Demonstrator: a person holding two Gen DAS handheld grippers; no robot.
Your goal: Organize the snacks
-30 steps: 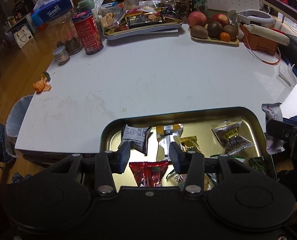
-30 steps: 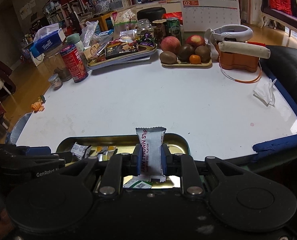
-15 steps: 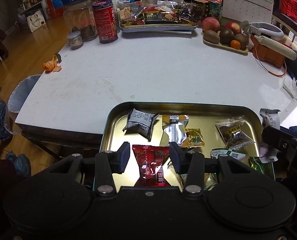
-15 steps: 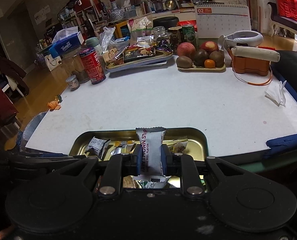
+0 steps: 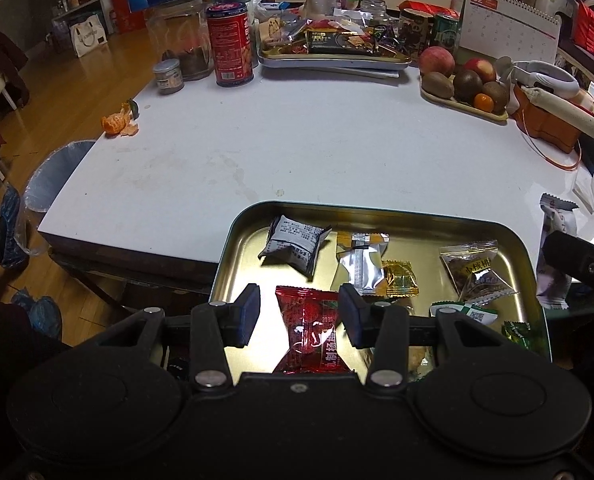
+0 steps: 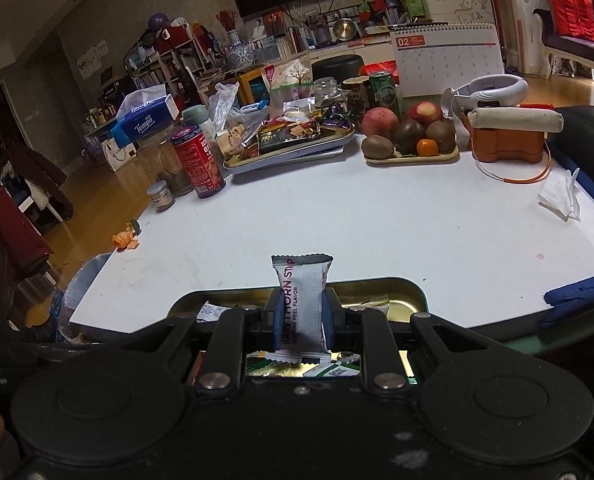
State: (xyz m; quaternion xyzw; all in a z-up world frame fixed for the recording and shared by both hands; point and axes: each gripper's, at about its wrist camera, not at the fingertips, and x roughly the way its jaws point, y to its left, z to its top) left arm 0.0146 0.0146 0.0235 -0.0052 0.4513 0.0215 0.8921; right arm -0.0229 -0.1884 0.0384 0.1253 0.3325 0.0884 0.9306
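A gold metal tray [image 5: 253, 224] sits at the table's near edge with several wrapped snacks: a red packet [image 5: 311, 330], a grey-white packet [image 5: 295, 242], a silver one [image 5: 357, 264] and a brown walnut one [image 5: 475, 270]. My left gripper [image 5: 299, 314] is open above the tray, its pads on either side of the red packet without touching it. My right gripper [image 6: 300, 320] is shut on a white hawthorn strip packet [image 6: 301, 300], held upright above the tray [image 6: 401, 285]. The same packet shows at the right edge of the left wrist view [image 5: 555, 236].
At the back stand a second tray of snacks [image 5: 333, 56], a fruit plate [image 5: 463, 88], a red can [image 5: 231, 50], a glass jar [image 5: 185, 44] and a desk calendar [image 5: 509, 24]. Orange peel [image 5: 117, 124] lies at the left table edge, a bin [image 5: 51, 176] below it.
Both grippers have pulled back and risen, so more of the tray and table shows. The left gripper stays open, the right stays shut on the hawthorn packet.
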